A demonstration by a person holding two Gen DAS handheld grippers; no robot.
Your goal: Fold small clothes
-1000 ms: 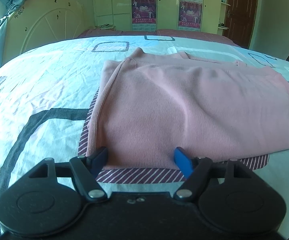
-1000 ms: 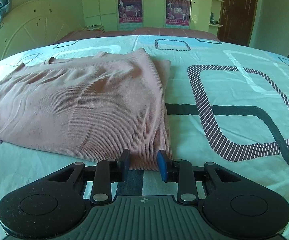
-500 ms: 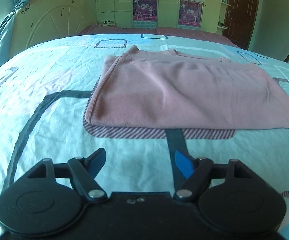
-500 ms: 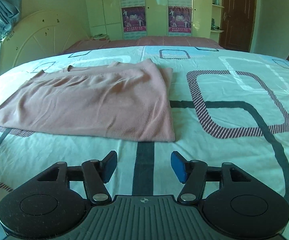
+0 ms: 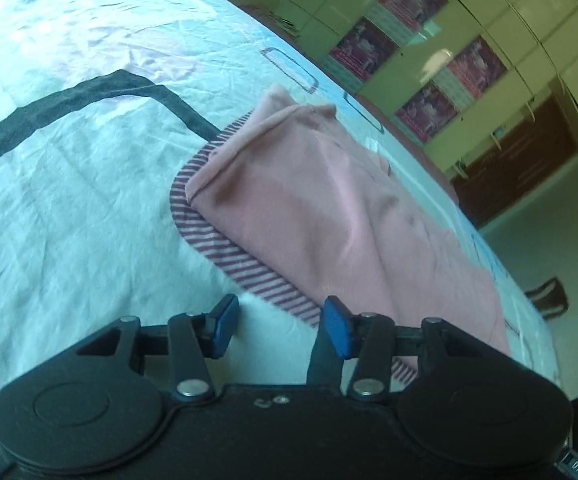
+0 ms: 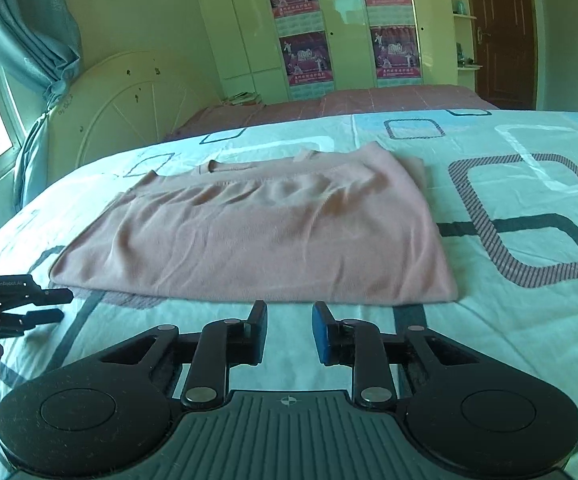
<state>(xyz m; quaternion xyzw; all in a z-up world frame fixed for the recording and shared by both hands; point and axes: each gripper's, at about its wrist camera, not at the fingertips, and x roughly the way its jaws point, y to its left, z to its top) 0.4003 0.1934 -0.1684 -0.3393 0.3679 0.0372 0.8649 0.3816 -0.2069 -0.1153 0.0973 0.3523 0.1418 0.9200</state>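
Observation:
A pink knit garment [image 6: 273,232] lies folded flat on the patterned bedsheet [image 6: 509,184]. It also shows in the left wrist view [image 5: 329,208], seen at a tilt. My left gripper [image 5: 281,324] is open and empty, just short of the garment's near left corner. It also shows at the left edge of the right wrist view [image 6: 29,306]. My right gripper [image 6: 289,330] is open and empty, a little in front of the garment's near edge.
The bed has a white headboard [image 6: 129,108] at the left. Cupboards with posters [image 6: 349,24] and a dark door [image 6: 505,32] stand beyond. A chair [image 5: 549,292] stands past the bed's right edge.
Both grippers let go of the garment's near edge and pulled back from it. The left gripper has since tilted and swung to the left of the garment. The right jaws narrowed slightly.

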